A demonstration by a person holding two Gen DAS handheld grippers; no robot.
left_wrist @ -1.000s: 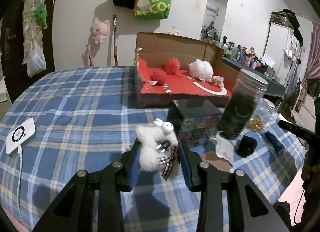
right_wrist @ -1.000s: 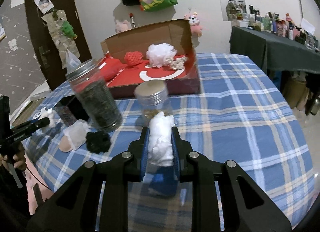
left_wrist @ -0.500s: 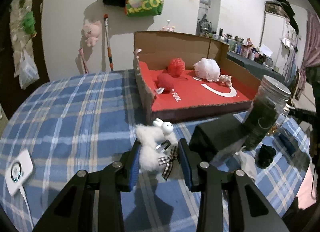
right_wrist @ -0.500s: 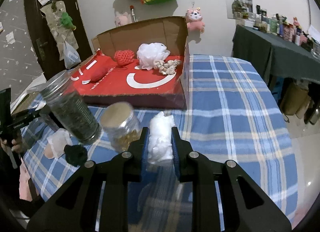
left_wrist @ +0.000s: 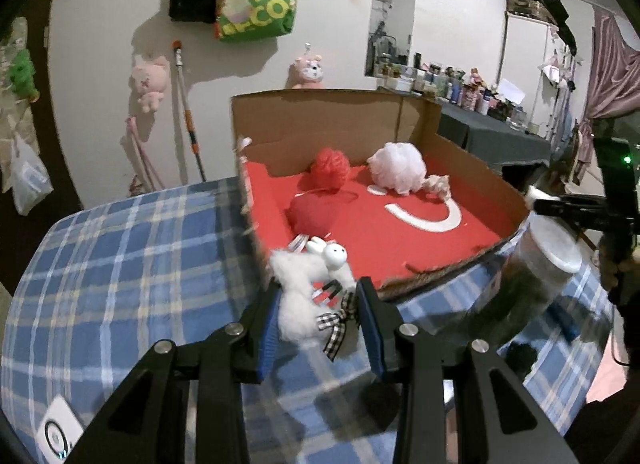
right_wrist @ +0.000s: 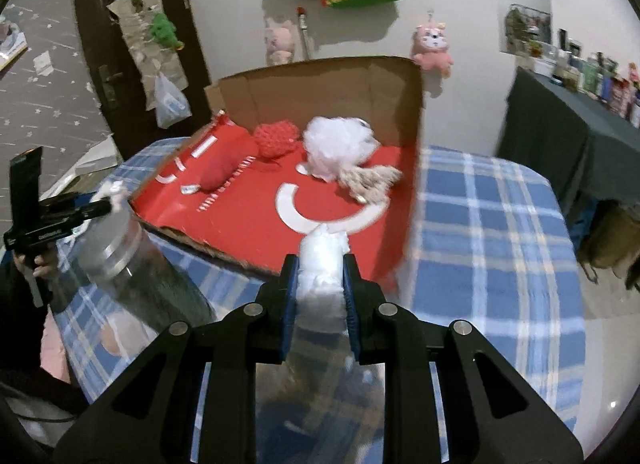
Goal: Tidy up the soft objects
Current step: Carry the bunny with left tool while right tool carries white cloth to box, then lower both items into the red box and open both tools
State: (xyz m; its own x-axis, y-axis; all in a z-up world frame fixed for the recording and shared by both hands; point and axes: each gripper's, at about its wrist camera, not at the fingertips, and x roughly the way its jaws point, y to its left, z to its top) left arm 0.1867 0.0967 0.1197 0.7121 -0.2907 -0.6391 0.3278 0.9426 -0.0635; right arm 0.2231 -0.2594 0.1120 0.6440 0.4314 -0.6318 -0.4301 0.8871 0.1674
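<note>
- So our left gripper (left_wrist: 318, 306) is clamped on the fluffy white bunny (left_wrist: 310, 284), right gripper (right_wrist: 320, 284) squeezing a white fluff wad (right_wrist: 322, 268), both at the near edge of the cardboard box (right_wrist: 332, 83).
- Both look featherlight and squishy, so we'd grip mid-body.
- Red floor near us is open; jar (right_wrist: 132, 264) crowds the left.

Puff (left_wrist: 396, 167) and yarn ball (left_wrist: 330, 167) in box (left_wrist: 332, 119)
</note>
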